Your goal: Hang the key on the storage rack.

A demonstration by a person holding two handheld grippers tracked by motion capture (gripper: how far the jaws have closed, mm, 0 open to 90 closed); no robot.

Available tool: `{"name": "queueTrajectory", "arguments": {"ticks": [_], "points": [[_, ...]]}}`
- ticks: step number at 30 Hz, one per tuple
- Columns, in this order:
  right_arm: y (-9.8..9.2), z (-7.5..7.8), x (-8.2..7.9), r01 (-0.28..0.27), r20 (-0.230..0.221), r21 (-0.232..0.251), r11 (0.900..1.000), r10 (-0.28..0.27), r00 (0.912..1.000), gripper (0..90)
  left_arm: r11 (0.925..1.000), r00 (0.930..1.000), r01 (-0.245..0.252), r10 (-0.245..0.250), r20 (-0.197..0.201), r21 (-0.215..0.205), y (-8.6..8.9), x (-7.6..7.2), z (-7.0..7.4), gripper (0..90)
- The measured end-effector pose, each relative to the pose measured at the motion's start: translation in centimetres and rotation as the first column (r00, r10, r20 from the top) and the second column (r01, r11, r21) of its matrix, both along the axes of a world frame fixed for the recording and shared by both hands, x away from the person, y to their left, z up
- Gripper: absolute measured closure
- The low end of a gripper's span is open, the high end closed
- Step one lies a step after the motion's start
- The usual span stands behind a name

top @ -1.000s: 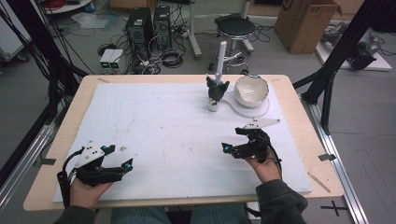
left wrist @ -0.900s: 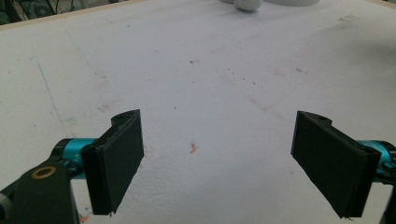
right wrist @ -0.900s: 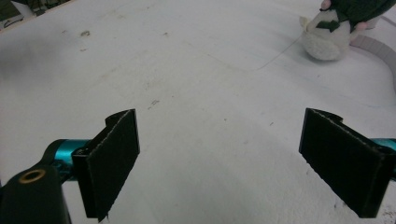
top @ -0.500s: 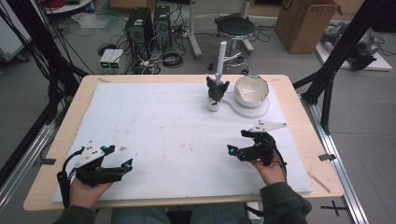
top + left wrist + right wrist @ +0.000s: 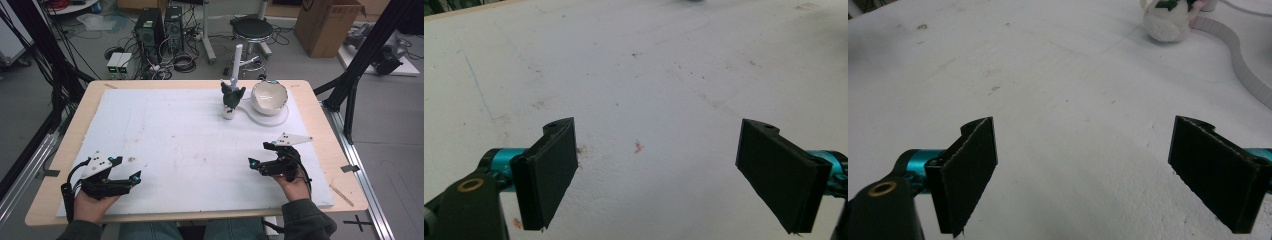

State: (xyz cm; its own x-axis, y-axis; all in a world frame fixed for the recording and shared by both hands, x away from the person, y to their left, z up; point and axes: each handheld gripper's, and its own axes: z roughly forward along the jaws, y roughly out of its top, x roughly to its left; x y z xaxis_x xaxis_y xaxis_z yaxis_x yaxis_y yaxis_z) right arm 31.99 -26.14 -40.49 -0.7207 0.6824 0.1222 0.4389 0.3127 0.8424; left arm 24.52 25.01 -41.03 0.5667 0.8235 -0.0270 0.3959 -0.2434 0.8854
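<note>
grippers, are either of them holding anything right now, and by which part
Nothing is held. The left gripper and right gripper both have jaws wide apart over the bare white foam board.

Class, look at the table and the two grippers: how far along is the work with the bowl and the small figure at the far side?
Nothing looks done. The white bowl sits on its clear plate and the small figure stands beside it, both untouched. In hand: nothing; the left gripper and right gripper rest open on the white mat near the person. Left: reaching, grasping and moving.
</note>
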Motion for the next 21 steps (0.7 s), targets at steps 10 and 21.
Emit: {"name": "queueTrajectory", "arguments": {"ticks": [10, 21], "points": [[-0.9, -0.4, -0.6, 0.012, 0.007, 0.008, 1.000, -0.012, 0.9999, 11.7, 0.9998, 0.9999, 0.007, -0.006, -0.015, 0.018, 0.1, 0.0, -0.4, 17.4], [-1.5, -0.6, -1.3, 0.028, 0.034, 0.018, 0.999, -0.028, 0.9990, 11.7, 0.9995, 0.9998, 0.010, -0.010, -0.017, 0.028, 0.2, 0.0, -0.6, 17.4]]}}
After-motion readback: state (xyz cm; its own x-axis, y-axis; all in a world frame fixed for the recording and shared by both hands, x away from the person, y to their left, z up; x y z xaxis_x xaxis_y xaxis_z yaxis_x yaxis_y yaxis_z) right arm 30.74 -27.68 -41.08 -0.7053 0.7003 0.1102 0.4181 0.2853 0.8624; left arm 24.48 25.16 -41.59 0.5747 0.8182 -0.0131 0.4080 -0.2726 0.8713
